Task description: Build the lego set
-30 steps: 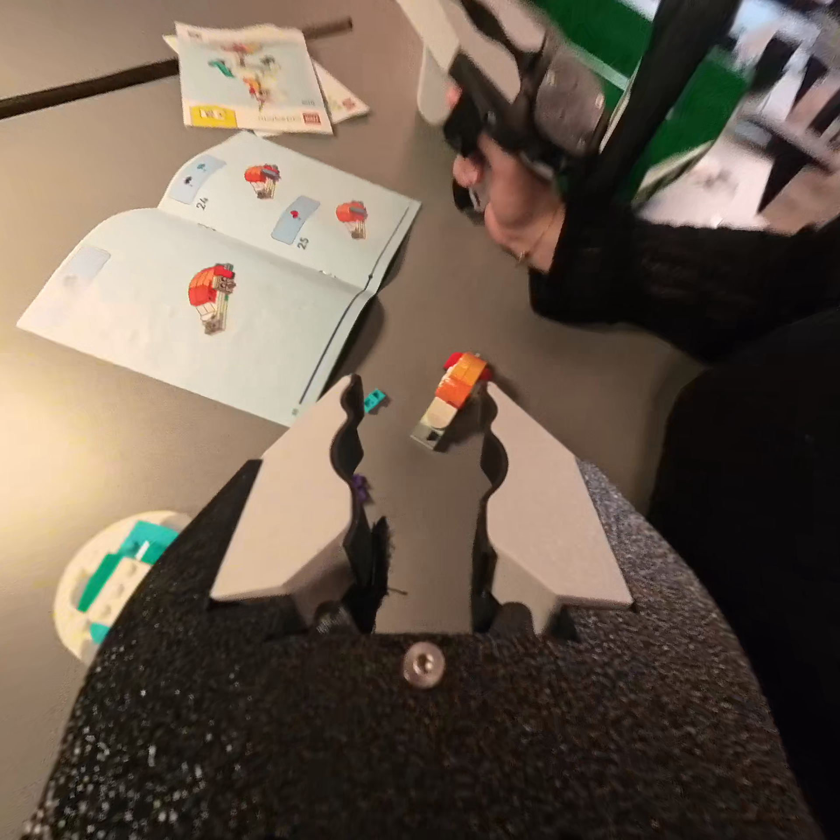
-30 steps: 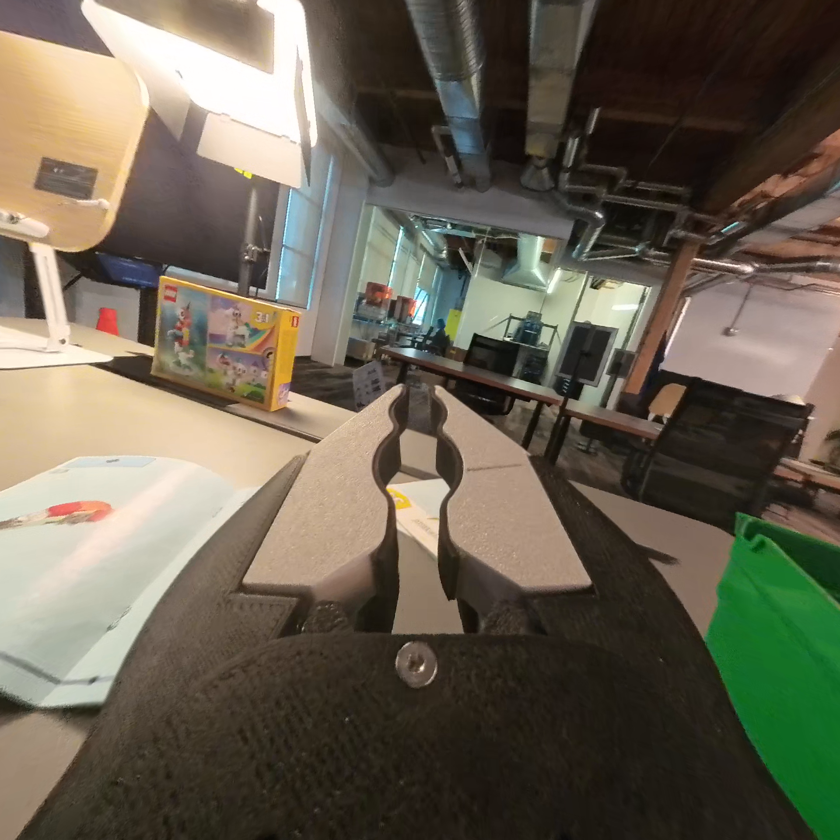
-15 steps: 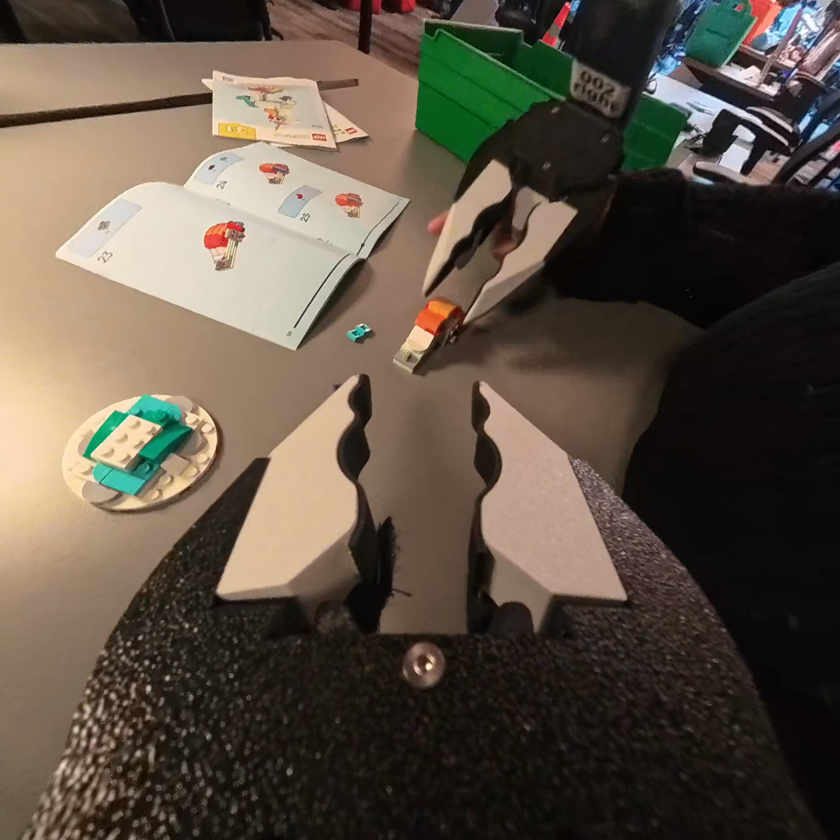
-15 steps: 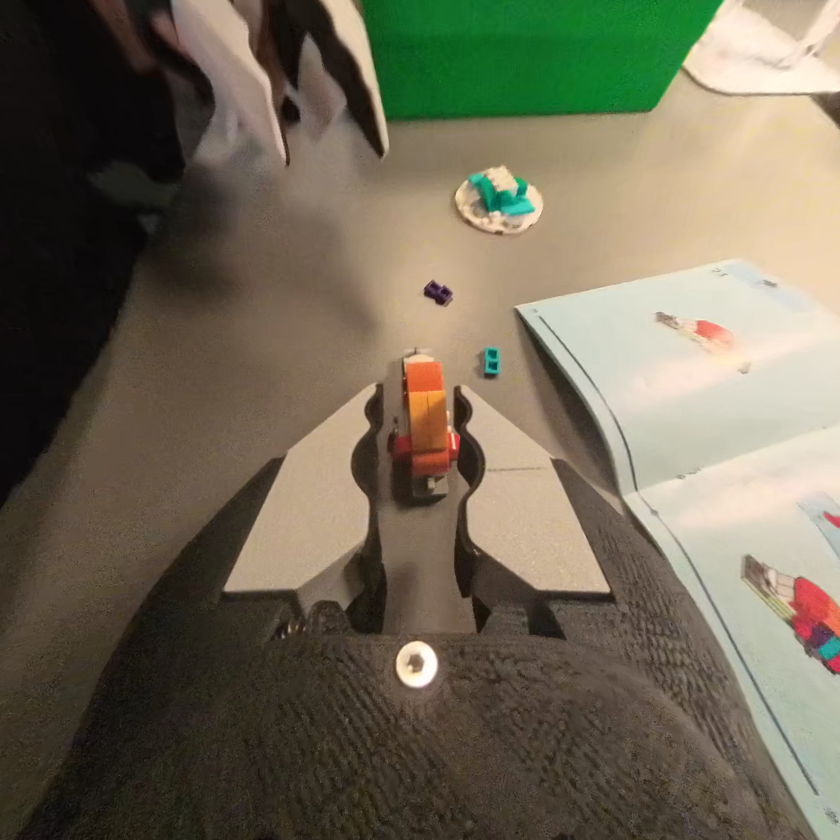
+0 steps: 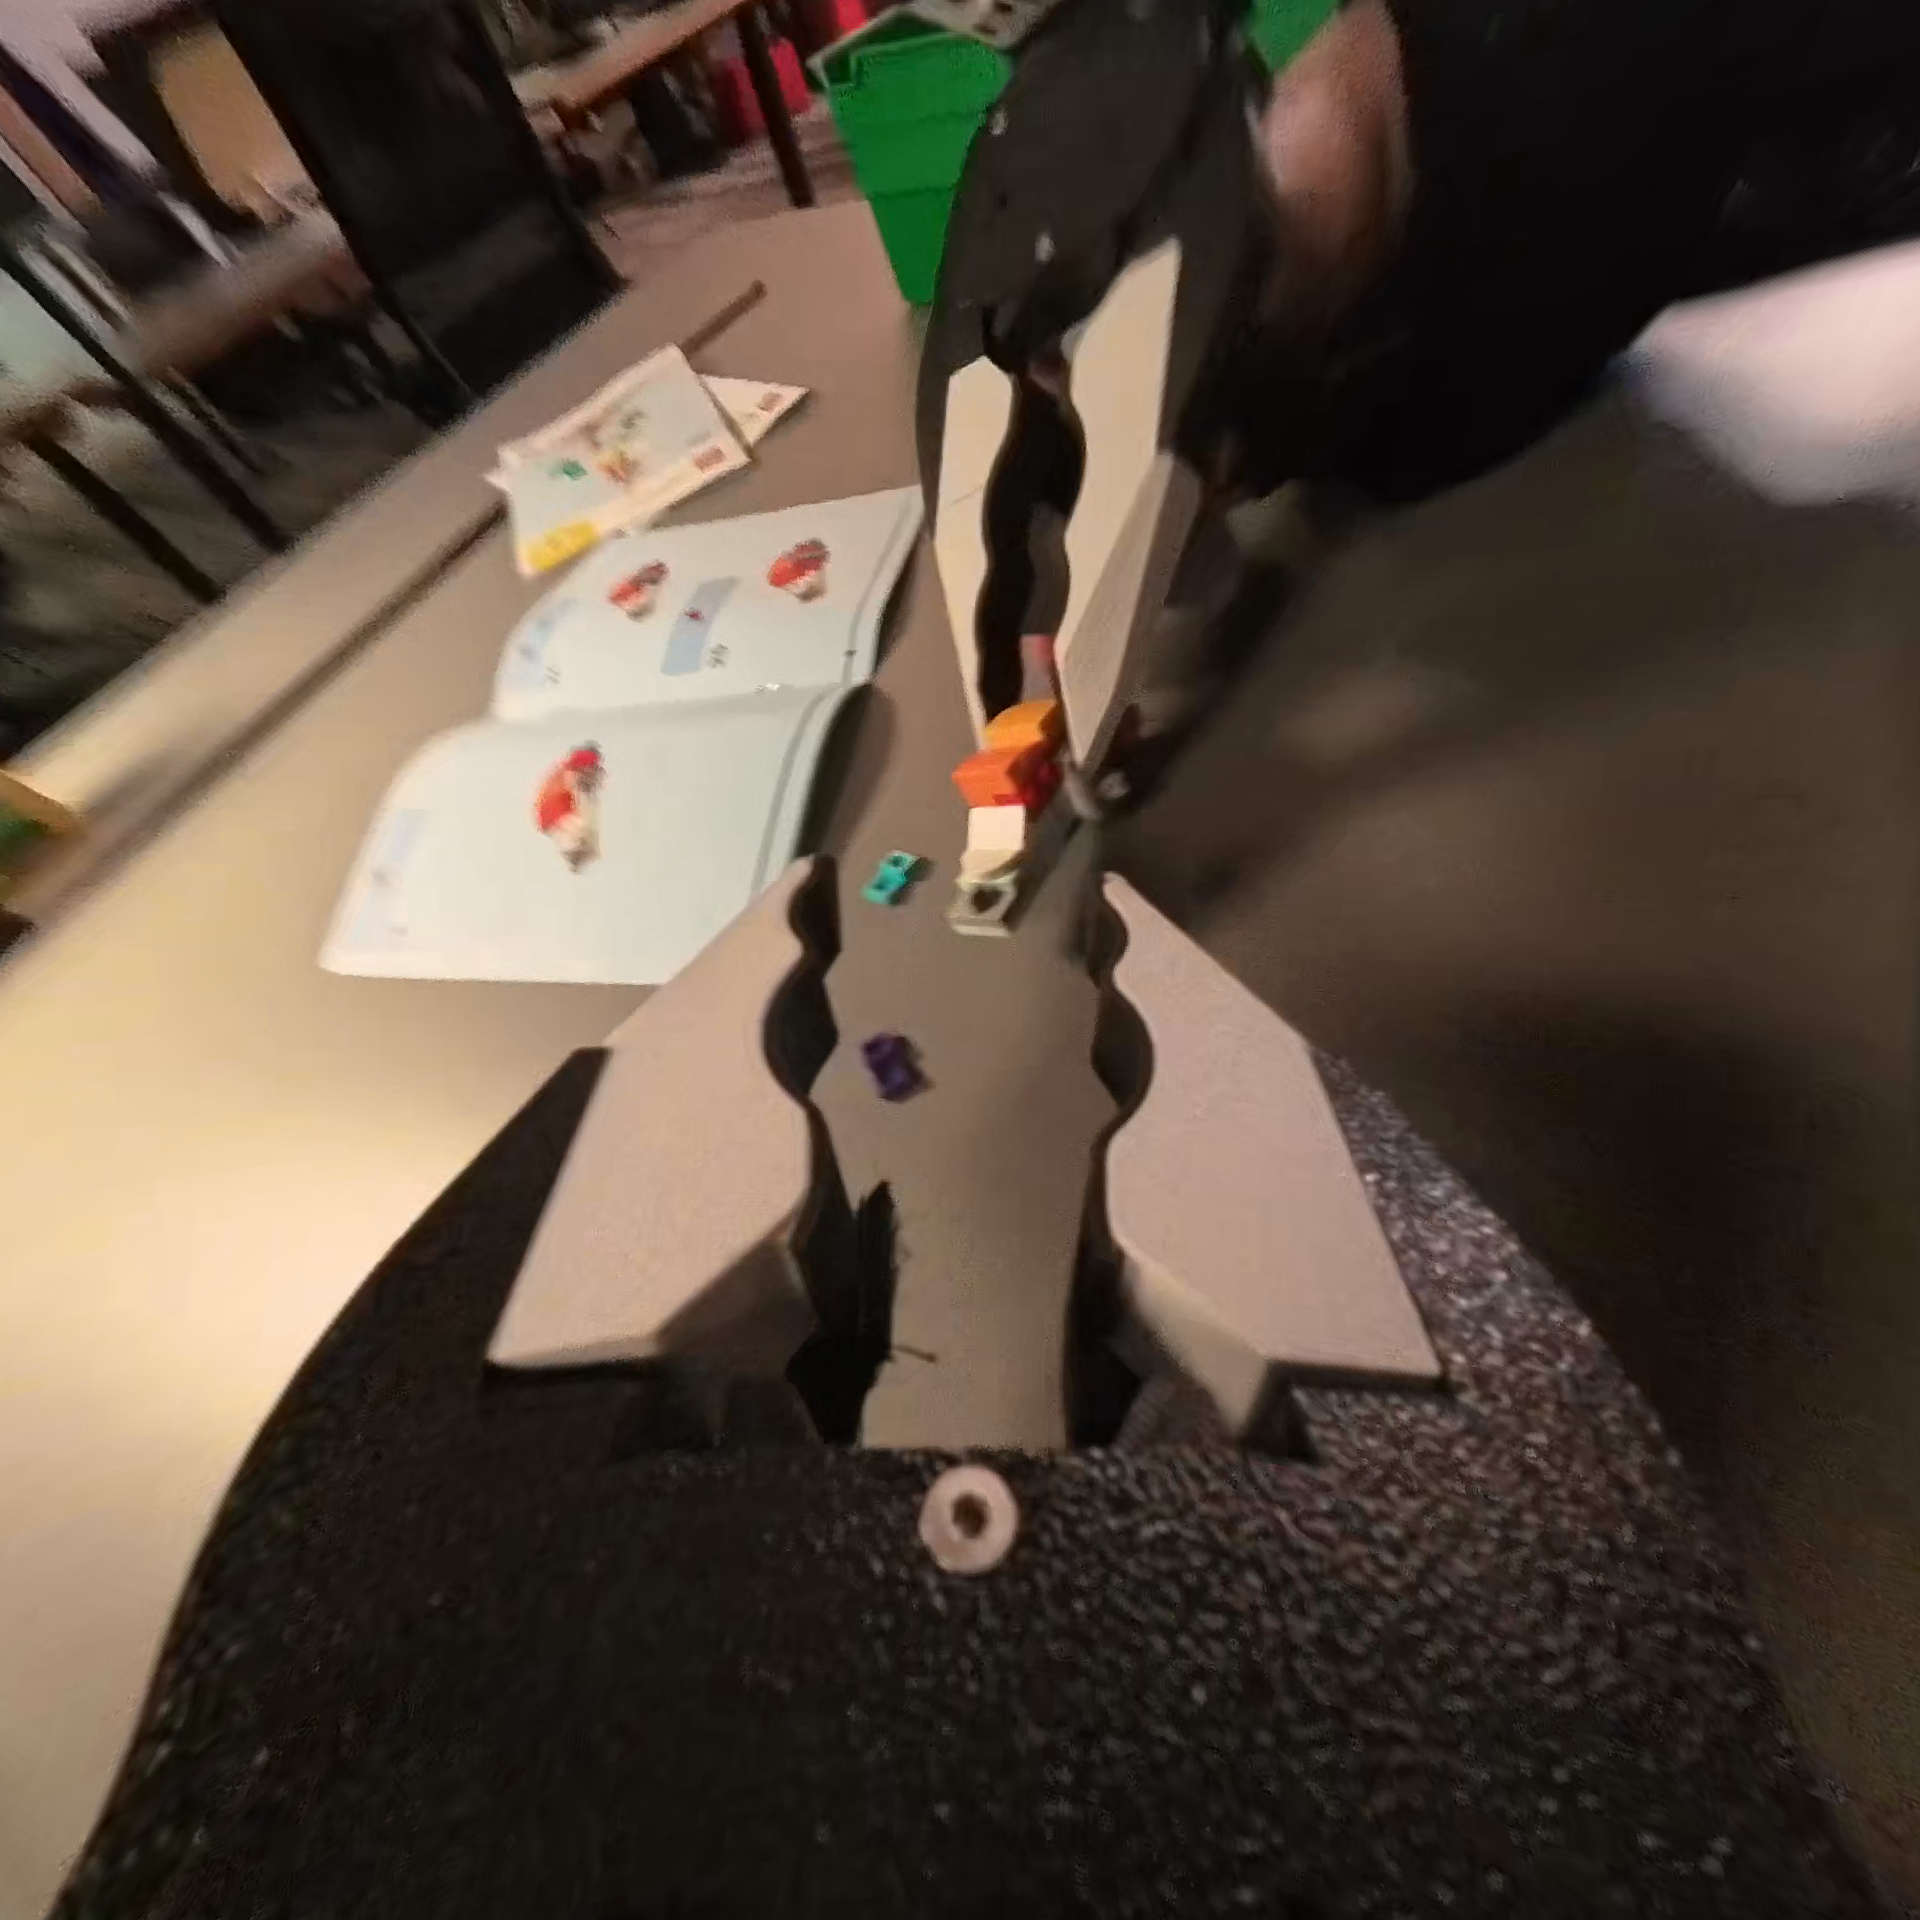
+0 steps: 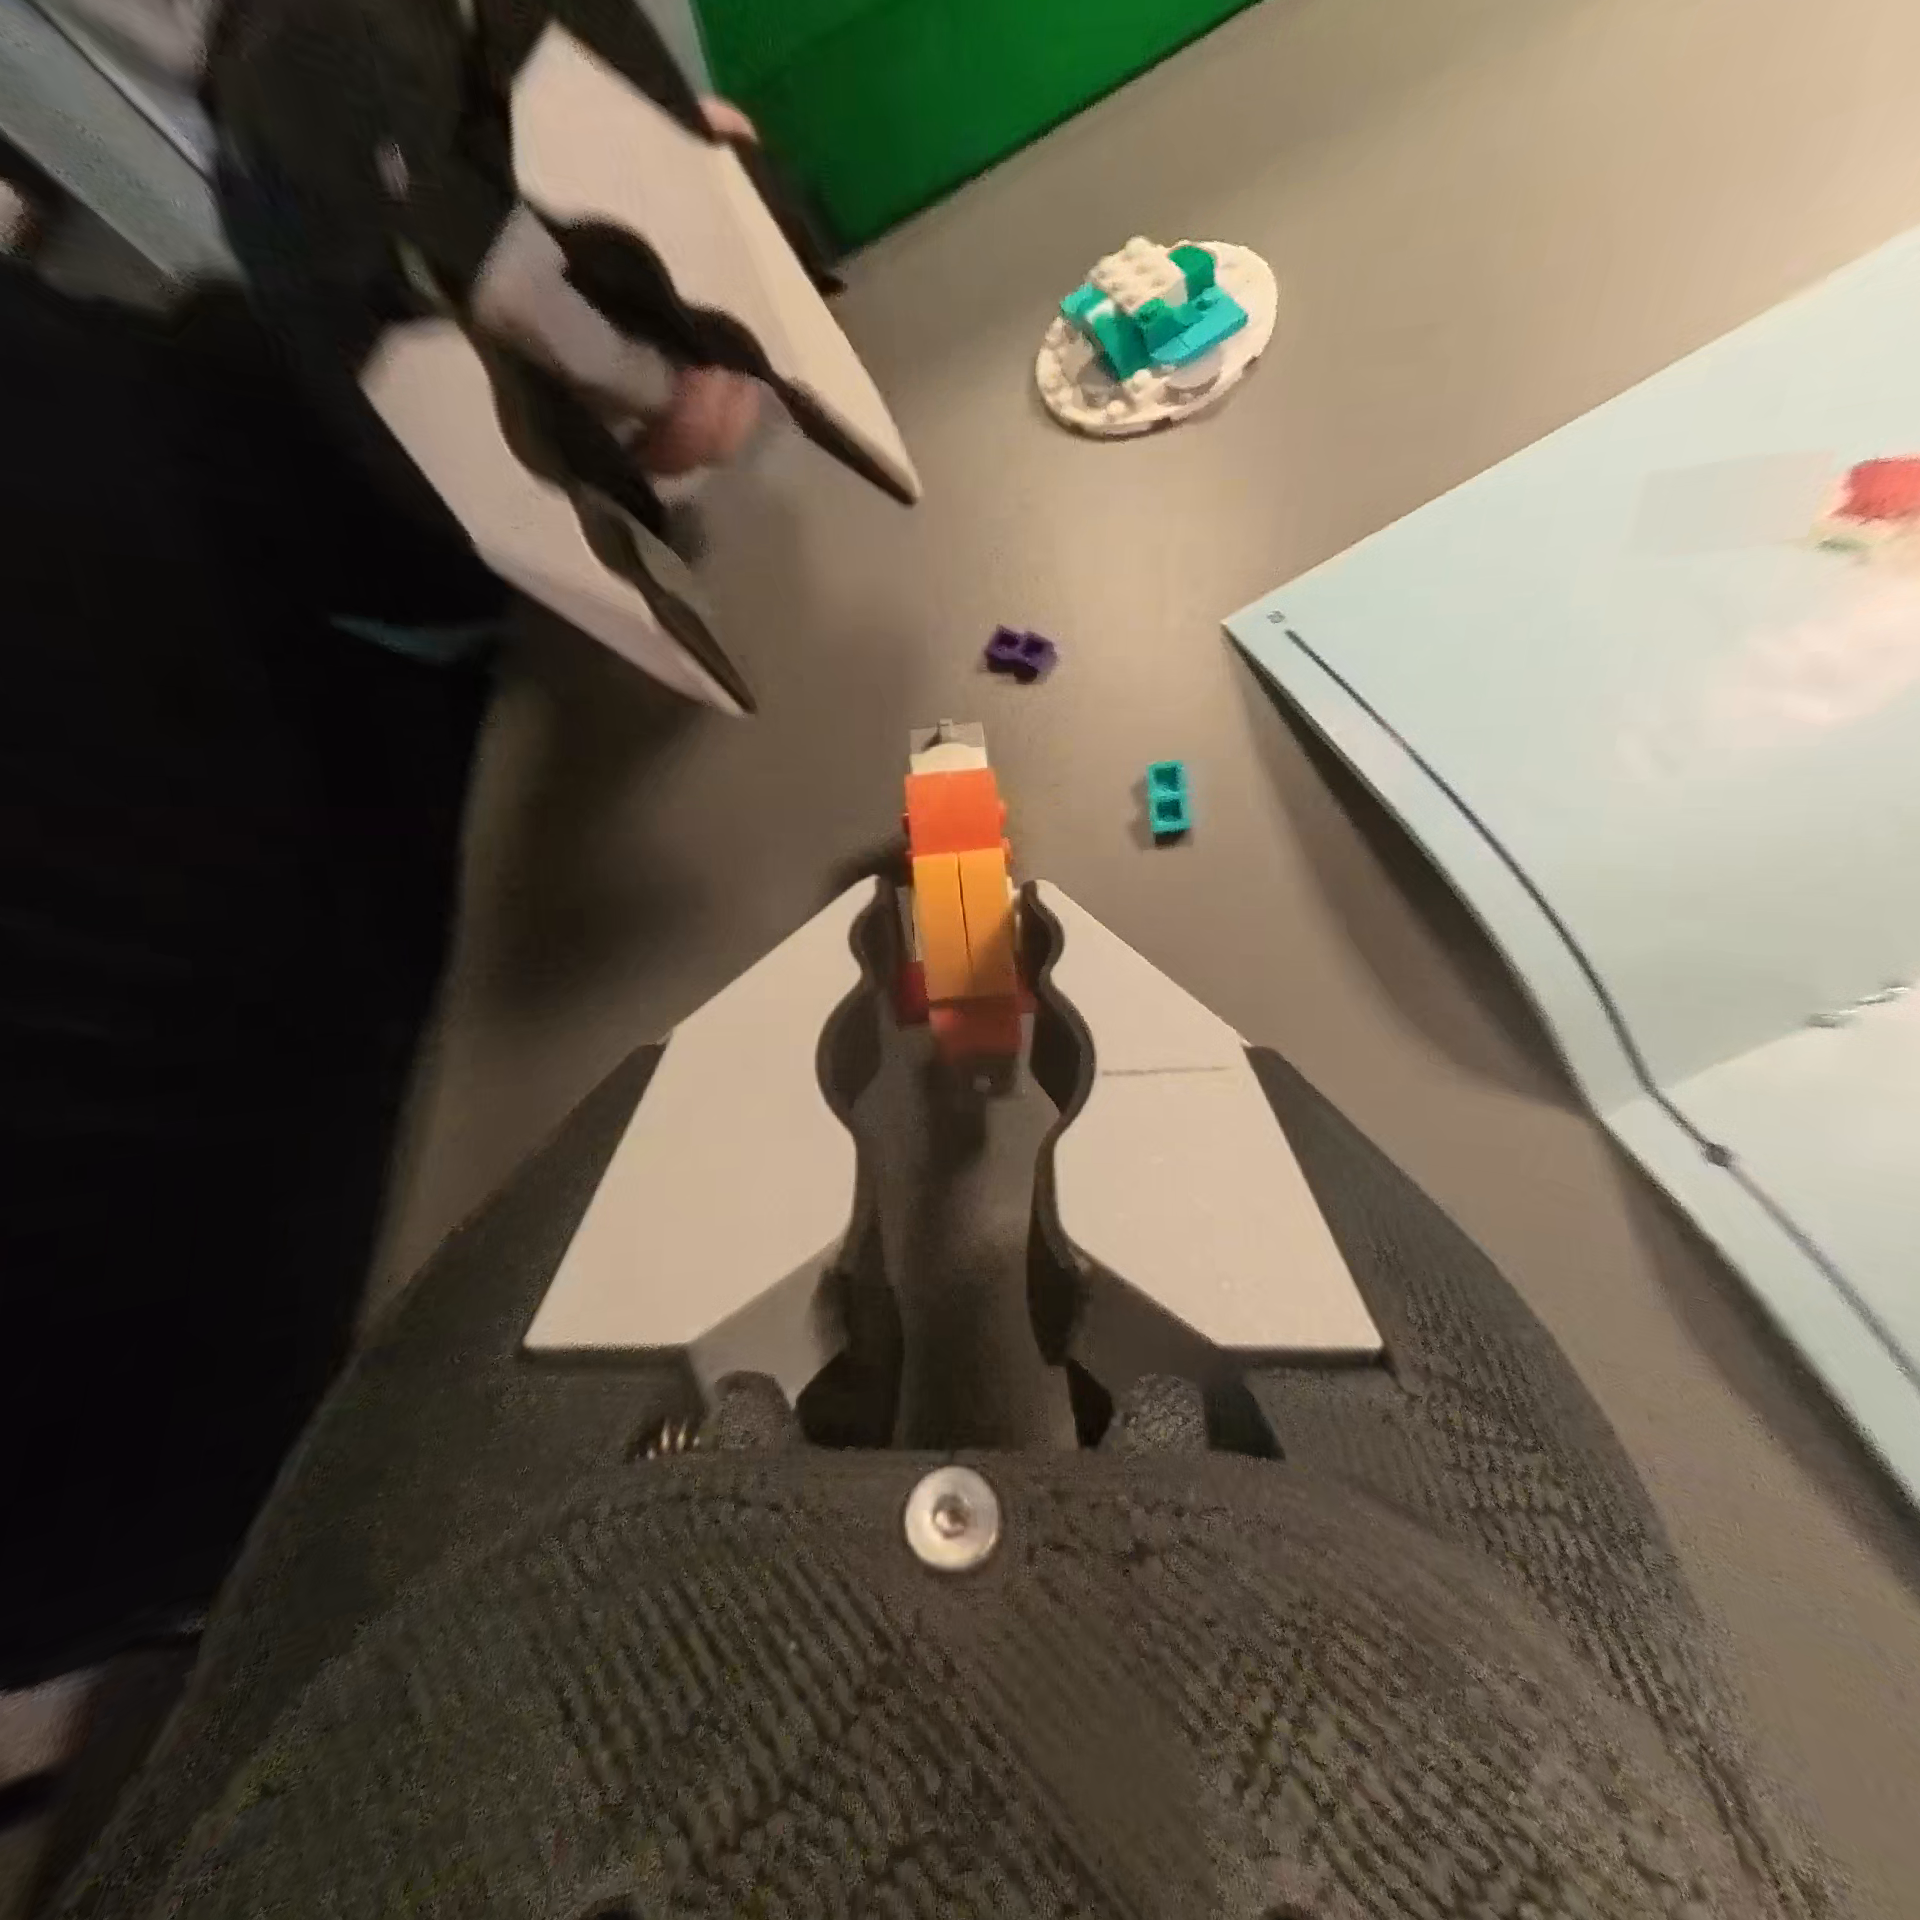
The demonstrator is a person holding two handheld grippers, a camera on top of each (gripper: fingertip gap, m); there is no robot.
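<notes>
A small orange, red and white lego assembly (image 6: 951, 831) with a grey end lies in line with my right gripper (image 6: 956, 909), whose jaws are shut on its sides. In the left wrist view the right gripper (image 5: 1039, 748) comes down from above onto the assembly (image 5: 1003, 800), grey end towards the table. My left gripper (image 5: 966, 888) is open and empty, just short of the assembly; it also shows in the right wrist view (image 6: 821, 603). A purple piece (image 5: 891, 1065) lies on the table between its fingers. A teal piece (image 5: 894, 878) lies by its left fingertip.
An open instruction booklet (image 5: 623, 810) lies left of the pieces, with more booklets (image 5: 623, 457) behind it. A white round plate (image 6: 1091, 405) carries teal and white bricks. A green bin (image 6: 935, 104) stands at the table's far side. A dark sleeve fills the right. Some 6 cm of space lies between my two pairs of fingers.
My right gripper has narrowed its jaws onto the lego assembly. My left gripper has moved forward and lower, so the purple piece now lies between its fingers.
</notes>
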